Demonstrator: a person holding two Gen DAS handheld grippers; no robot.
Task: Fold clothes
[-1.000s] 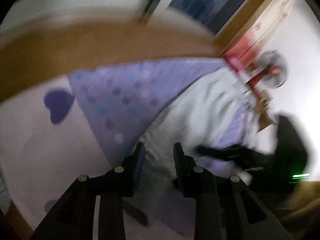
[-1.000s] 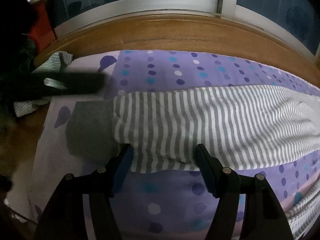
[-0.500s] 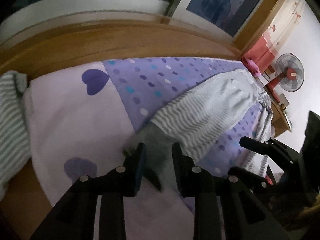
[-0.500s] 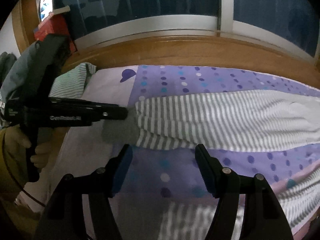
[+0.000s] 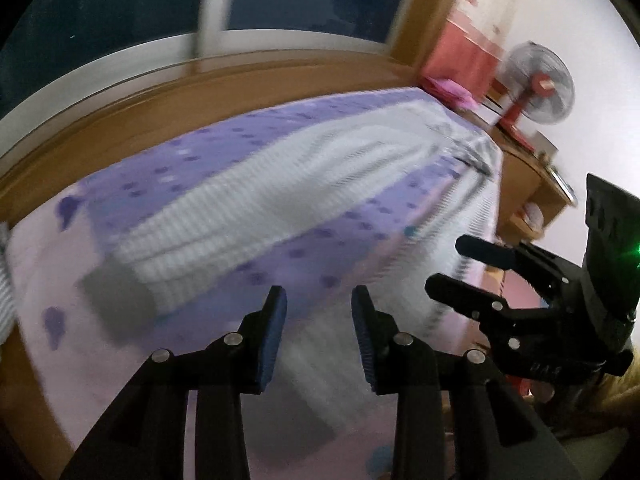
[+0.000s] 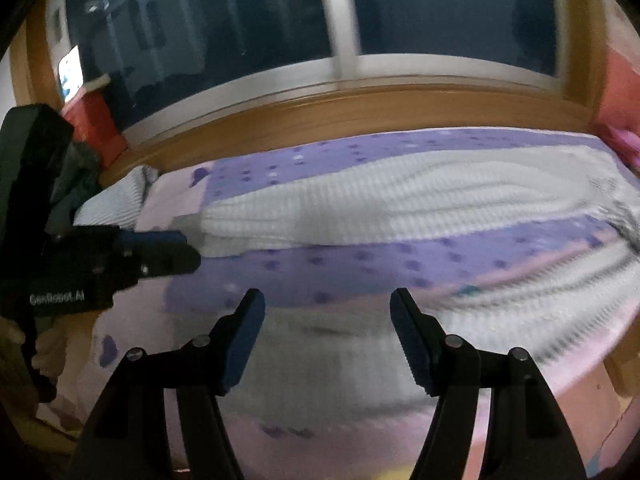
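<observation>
Striped trousers (image 6: 400,200) lie flat on bed (image 6: 120,360), no fold yet; left tool (image 5: 318,332) opening, empty, right tool (image 6: 328,332) apart, empty.

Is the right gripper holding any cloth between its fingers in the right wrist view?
No: the right gripper stands wide open above the bed, with the striped garment lying flat beyond its fingertips.
</observation>
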